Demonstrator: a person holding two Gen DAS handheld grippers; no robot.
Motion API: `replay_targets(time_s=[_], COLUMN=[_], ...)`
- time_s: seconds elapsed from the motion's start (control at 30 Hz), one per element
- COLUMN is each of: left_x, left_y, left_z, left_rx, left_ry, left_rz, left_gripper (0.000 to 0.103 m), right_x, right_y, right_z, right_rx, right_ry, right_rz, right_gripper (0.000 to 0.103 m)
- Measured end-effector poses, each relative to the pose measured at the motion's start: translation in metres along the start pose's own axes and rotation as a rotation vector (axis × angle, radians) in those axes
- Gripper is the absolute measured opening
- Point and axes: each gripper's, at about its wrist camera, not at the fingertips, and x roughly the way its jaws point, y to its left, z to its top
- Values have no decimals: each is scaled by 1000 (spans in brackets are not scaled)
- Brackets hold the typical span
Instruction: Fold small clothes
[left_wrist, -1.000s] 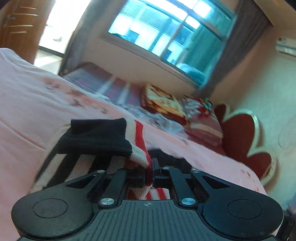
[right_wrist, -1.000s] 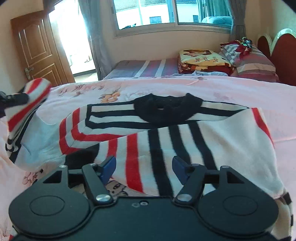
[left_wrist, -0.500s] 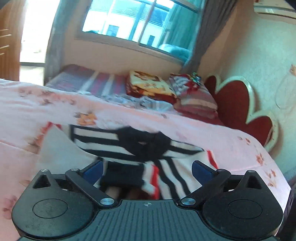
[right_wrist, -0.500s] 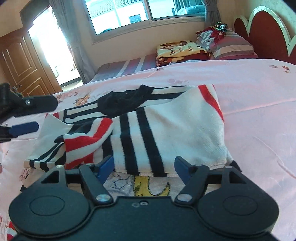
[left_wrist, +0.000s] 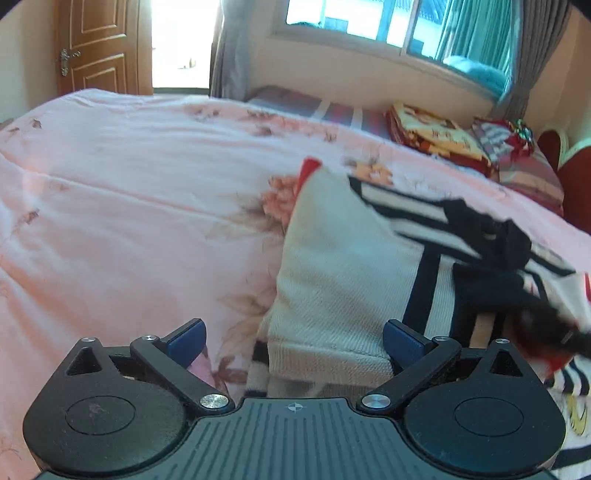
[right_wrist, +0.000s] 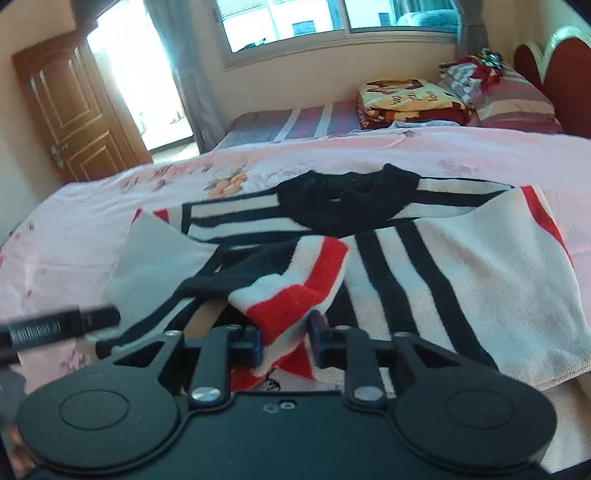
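Jaws, right gripper (right_wrist: 284, 339): pressed in on the red-and-white sleeve cuff (right_wrist: 295, 295) of the striped sweater (right_wrist: 443, 266), the cuff bunched between the blue pads.
Jaws, left gripper (left_wrist: 293, 341): spread wide, nothing between the pads; the sweater's folded white edge (left_wrist: 332, 295) lies just ahead of the gap, nearer the right-hand finger.
Sweater: lies flat on the pink floral bedspread (left_wrist: 129, 206), ahead of both sets of jaws; one sleeve is folded across the body and its black collar (right_wrist: 343, 203) sits beyond the pinched cuff.
Left of the right jaws: a blurred black bar (right_wrist: 59, 328), touching nothing that can be made out.
Farther off: a folded blanket (right_wrist: 406, 99) and striped pillows (right_wrist: 509, 99) beyond the bedspread, by a red headboard (right_wrist: 554, 66).
Farthest: a window (right_wrist: 332, 22) and, to the left, a wooden door (right_wrist: 70, 107).
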Motion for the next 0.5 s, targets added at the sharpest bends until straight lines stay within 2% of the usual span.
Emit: replay_targets(time_s=[0.1, 0.2, 0.27, 0.3, 0.37, 0.4, 0.43, 0.47, 0.5], left_x=[3, 8, 11, 12, 12, 12, 13, 14, 14], left_y=[-5, -9, -9, -8, -7, -7, -6, -5, -4], left_z=[-5, -6, -6, -5, -4, -2, 1, 3, 4], left_rx=[0, -8, -22, -24, -23, -23, -24, -26, -29], left_ry=[8, 27, 38, 40, 43, 43, 42, 40, 36], left_rz=[-24, -47, -51, -54, -65, -66, -61, -55, -49], left_gripper=[101, 101, 101, 101, 101, 101, 101, 101, 101], right_x=[-23, -25, -18, -16, -18, -17, -15, -12, -10], right_y=[-25, -57, -78, -86, -92, -92, -92, -93, -94], right_z=[10, 9, 2, 0, -4, -4, -3, -2, -1], right_rx=[24, 54, 99, 128, 161, 171, 180, 186, 192], right_ry=[-85, -56, 28, 50, 36, 36, 34, 32, 35], right_rz=[-56, -141, -143, -119, -67, -62, -64, -71, -76], right_gripper=[12, 12, 14, 17, 33, 37, 48, 54, 54])
